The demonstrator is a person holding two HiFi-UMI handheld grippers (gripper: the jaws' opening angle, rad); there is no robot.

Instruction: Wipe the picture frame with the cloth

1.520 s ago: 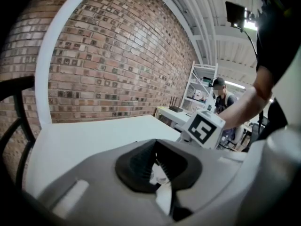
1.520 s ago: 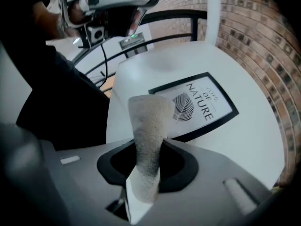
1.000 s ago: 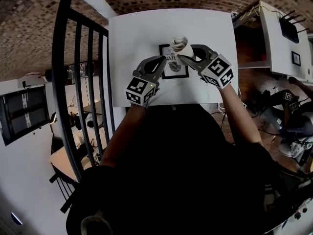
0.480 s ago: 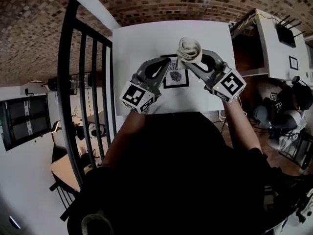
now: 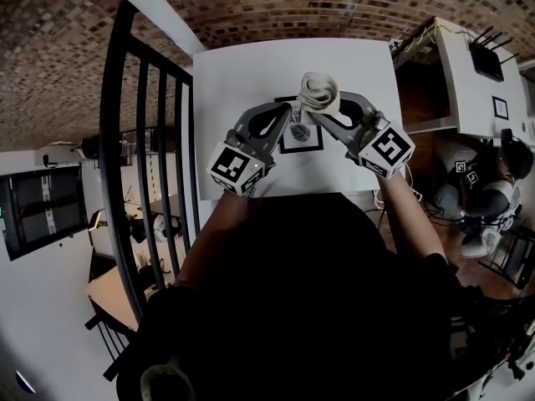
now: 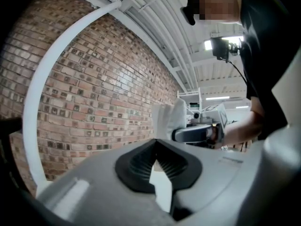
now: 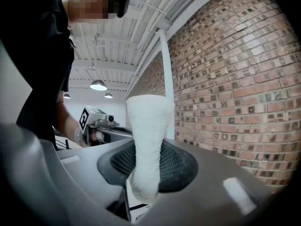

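A black picture frame [image 5: 305,139] with a white mat and a leaf print lies on the white table [image 5: 242,73]. My right gripper [image 5: 316,107] is shut on a rolled cream cloth [image 5: 320,92] that stands up out of its jaws [image 7: 146,135], just over the frame's top right corner. My left gripper [image 5: 289,111] hovers at the frame's upper left, partly hiding it. Its pads meet at the tips [image 6: 156,145], with only a sliver of white showing behind them. The cloth [image 6: 169,119] and right gripper show across from it.
A black metal railing [image 5: 142,140] runs along the table's left side. A white cabinet [image 5: 464,65] with cables stands to the right, and a person [image 5: 493,182] sits lower right. A brick wall lies beyond the table's far edge.
The cloth rose a little in the right gripper, then dropped back toward the frame's top edge. The left gripper stayed at the frame's left. The head view shifted slightly.
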